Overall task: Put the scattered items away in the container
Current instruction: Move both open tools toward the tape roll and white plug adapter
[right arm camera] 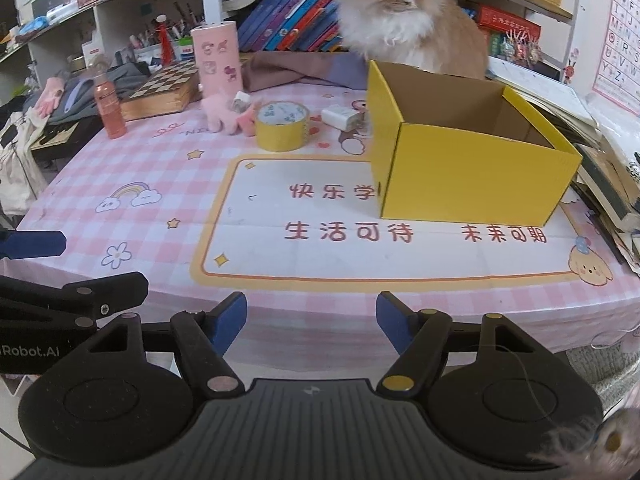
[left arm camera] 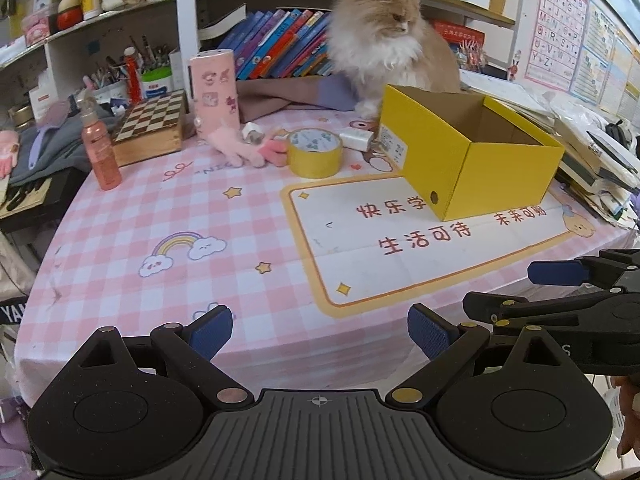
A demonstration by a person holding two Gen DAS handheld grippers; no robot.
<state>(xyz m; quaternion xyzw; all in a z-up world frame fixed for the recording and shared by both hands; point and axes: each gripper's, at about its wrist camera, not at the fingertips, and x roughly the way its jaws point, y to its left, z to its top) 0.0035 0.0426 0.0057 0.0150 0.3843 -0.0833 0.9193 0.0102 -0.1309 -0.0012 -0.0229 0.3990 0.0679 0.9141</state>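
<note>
yellow box (right arm camera: 472,168) stands open and looks empty at the mat's right, with the scattered items just to its left.
tape roll (right arm camera: 281,126), white charger (right arm camera: 340,117) and pink plush (right arm camera: 224,114) lie near it; both the left gripper (left arm camera: 320,334) and right gripper (right arm camera: 312,322) hover apart, holding nothing. best to take the tape roll first, pads across its wall. the box floor is partly hidden, and a cat (right arm camera: 404,12) sits just behind it.

A fluffy cream long-haired cat (left arm camera: 384,36) sits at the far edge of the pink checked tablecloth (left arm camera: 132,216), before a row of colourful leaning books (left arm camera: 276,40), with a wooden chessboard box (left arm camera: 150,126) further left.
</note>
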